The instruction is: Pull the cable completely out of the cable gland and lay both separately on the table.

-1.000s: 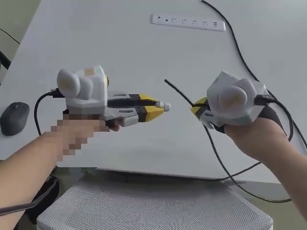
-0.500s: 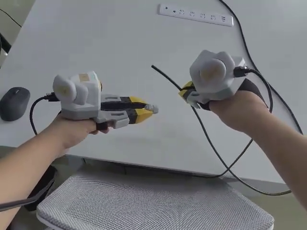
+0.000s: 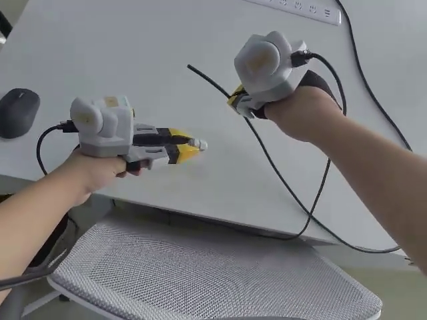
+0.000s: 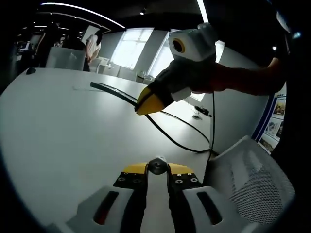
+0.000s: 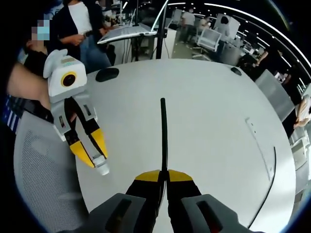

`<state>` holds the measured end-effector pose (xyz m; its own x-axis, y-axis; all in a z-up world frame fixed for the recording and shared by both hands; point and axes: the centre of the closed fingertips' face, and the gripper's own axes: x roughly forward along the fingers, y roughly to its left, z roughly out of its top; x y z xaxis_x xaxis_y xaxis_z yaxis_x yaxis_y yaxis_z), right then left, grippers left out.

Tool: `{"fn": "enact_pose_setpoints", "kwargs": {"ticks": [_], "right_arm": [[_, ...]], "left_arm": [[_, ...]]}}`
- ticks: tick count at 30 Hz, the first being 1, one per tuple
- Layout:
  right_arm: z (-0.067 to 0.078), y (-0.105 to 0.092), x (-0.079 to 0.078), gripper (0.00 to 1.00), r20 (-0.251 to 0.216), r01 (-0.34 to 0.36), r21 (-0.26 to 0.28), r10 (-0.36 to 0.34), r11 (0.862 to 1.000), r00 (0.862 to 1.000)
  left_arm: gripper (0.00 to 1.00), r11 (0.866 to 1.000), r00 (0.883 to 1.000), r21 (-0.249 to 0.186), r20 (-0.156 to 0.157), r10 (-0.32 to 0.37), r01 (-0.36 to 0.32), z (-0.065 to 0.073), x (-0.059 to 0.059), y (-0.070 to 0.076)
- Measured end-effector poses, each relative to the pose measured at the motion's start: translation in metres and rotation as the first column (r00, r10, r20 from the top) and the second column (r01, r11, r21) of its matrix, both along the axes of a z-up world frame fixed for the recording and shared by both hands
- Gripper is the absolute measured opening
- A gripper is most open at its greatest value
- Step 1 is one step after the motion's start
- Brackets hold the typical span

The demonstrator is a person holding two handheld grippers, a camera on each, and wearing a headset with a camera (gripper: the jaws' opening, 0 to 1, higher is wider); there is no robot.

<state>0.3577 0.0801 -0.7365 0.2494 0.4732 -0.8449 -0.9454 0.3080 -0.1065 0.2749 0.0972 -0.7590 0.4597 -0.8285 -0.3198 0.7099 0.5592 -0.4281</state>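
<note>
Yellow-tipped, our left gripper [image 4: 156,177] pinches the grey cable gland [image 4: 157,165]. Our right gripper [image 5: 164,177] clamps the black cable [image 5: 163,127], whose free end juts ahead, clear of the gland. We judge it light and springy, best held near that end. The head view adds its slack hanging off the table [image 3: 133,53].

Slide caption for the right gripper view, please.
Right gripper shut on the black cable, free of the cable gland pinched in the left gripper, above the white table.
</note>
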Motion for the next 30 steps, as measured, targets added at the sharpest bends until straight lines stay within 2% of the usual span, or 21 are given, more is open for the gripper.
{"fn": "enact_pose_setpoints", "kwargs": {"ticks": [5, 11, 16, 18, 23, 25, 30], "right_arm": [[-0.029, 0.015, 0.002, 0.0, -0.031, -0.028, -0.024, 0.028, 0.999, 0.999], [-0.057, 0.02, 0.0, 0.0, -0.047, -0.052, -0.052, 0.049, 0.997, 0.998], [-0.067, 0.024, -0.004, 0.0, -0.051, -0.074, -0.063, 0.071, 0.995, 0.996], [-0.07, 0.025, -0.004, 0.0, -0.056, -0.071, -0.063, 0.068, 0.995, 0.996], [-0.073, 0.025, -0.005, 0.0, -0.055, -0.066, -0.056, 0.063, 0.996, 0.996], [-0.074, 0.025, -0.005, 0.0, -0.057, -0.062, -0.053, 0.059, 0.997, 0.997], [-0.077, 0.025, -0.005, 0.0, -0.054, -0.061, -0.055, 0.058, 0.997, 0.997]], "left_arm": [[0.15, 1.0, 0.999, 0.004, -0.019, 0.027, -0.027, -0.02, 0.002, 0.011], [0.15, 0.999, 0.998, 0.018, -0.041, 0.038, -0.037, -0.037, 0.003, 0.017], [0.15, 0.999, 0.998, 0.02, -0.047, 0.043, -0.042, -0.043, 0.005, 0.017], [0.15, 0.999, 0.998, 0.035, -0.045, 0.041, -0.039, -0.046, 0.006, 0.017], [0.15, 0.998, 0.999, 0.055, -0.038, 0.015, -0.013, -0.048, 0.005, 0.014], [0.15, 0.999, 0.999, 0.048, -0.039, 0.018, -0.016, -0.049, 0.006, 0.013], [0.16, 0.997, 1.0, 0.078, -0.022, 0.015, -0.013, -0.051, 0.007, 0.015]]}}
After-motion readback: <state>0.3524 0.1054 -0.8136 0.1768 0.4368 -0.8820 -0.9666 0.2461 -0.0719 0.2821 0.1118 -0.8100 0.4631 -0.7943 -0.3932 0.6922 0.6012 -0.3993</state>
